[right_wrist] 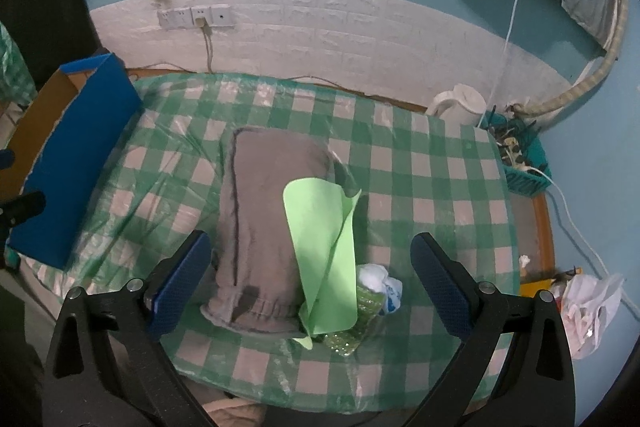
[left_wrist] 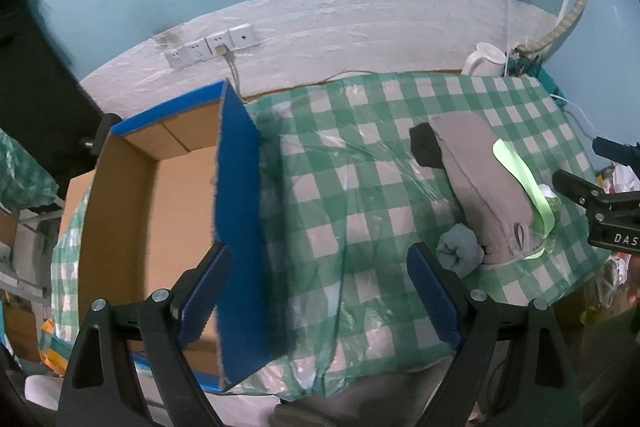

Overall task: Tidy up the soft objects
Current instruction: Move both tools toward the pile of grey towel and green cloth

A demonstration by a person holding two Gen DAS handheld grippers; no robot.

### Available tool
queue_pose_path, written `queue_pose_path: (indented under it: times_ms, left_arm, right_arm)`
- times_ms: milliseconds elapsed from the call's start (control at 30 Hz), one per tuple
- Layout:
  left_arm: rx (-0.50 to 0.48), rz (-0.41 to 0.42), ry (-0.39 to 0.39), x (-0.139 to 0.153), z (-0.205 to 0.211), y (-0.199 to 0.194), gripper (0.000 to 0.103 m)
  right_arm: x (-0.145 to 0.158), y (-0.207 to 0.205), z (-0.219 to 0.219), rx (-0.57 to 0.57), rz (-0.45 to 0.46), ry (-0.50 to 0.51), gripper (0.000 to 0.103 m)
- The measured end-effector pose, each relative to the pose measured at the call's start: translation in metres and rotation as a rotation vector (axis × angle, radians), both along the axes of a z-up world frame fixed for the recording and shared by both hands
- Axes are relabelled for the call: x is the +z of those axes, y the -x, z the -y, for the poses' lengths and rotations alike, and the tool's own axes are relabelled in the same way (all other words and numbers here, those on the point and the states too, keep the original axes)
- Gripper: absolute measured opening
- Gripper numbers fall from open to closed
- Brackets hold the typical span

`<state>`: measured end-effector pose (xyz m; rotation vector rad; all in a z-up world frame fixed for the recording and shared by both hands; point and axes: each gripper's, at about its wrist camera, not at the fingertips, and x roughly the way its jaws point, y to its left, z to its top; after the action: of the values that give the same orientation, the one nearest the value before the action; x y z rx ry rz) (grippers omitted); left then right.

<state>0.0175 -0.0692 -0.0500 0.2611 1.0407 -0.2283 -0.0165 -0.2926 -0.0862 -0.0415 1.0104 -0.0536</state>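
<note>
A folded grey garment [right_wrist: 272, 227] lies on the checked table, with a light green sheet [right_wrist: 324, 259] draped over its right side. A white-and-green crumpled bundle [right_wrist: 372, 291] sits beside the sheet. In the left wrist view the grey garment [left_wrist: 480, 187] has a black item [left_wrist: 426, 145] at its far end and a rolled blue-grey sock [left_wrist: 458, 253] at its near end. My left gripper [left_wrist: 320, 291] is open above the table beside the blue cardboard box [left_wrist: 236, 227]. My right gripper [right_wrist: 310, 283] is open, its fingers straddling the garment and green sheet.
The open blue box [right_wrist: 84, 163] stands at the table's left edge. A white kettle [right_wrist: 460, 105] and a teal basket [right_wrist: 520, 155] of clutter sit at the back right. Wall sockets [right_wrist: 196, 17] with a cord are behind. A white plastic bag [right_wrist: 588, 307] lies off the table's right side.
</note>
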Motion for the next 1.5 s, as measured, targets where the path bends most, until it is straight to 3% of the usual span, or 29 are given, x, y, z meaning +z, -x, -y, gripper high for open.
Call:
queue_pose_path:
  times_ms: [333, 633, 700, 800, 867, 900, 1233, 1300, 1367, 1500]
  left_arm:
    - [-0.036, -0.048, -0.019, -0.026, 0.030, -0.012, 0.090]
    - [-0.052, -0.132, -0.046, -0.066, 0.054, -0.021, 0.090]
    - [-0.055, -0.136, -0.050, -0.070, 0.057, -0.020, 0.090]
    - [-0.066, -0.135, -0.053, -0.071, 0.061, -0.020, 0.090]
    - [-0.070, -0.138, -0.051, -0.072, 0.063, -0.020, 0.090]
    - [-0.070, -0.142, -0.050, -0.073, 0.063, -0.021, 0.090]
    - [-0.081, -0.156, -0.061, -0.080, 0.071, -0.022, 0.090]
    - [-0.081, -0.157, -0.059, -0.081, 0.072, -0.022, 0.090]
    - [-0.083, -0.161, -0.057, -0.082, 0.072, -0.023, 0.090]
    - [-0.085, -0.172, -0.062, -0.087, 0.074, -0.023, 0.090]
  right_arm:
    - [-0.039, -0.008, 0.013, -0.008, -0.090, -0.015, 0.086]
    - [-0.069, -0.011, 0.023, -0.005, -0.167, -0.029, 0.074]
    - [-0.072, -0.011, 0.025, -0.003, -0.173, -0.039, 0.068]
    - [-0.074, -0.011, 0.030, -0.001, -0.180, -0.076, 0.044]
    - [-0.075, -0.012, 0.033, -0.011, -0.179, -0.103, 0.023]
    - [-0.075, -0.012, 0.034, -0.019, -0.182, -0.102, 0.021]
    - [-0.081, -0.013, 0.059, -0.115, -0.204, -0.127, 0.019]
    - [-0.081, -0.013, 0.062, -0.122, -0.203, -0.161, 0.030]
    - [-0.081, -0.013, 0.061, -0.124, -0.202, -0.164, 0.055]
    - [-0.083, -0.016, 0.058, -0.108, -0.192, -0.131, 0.056]
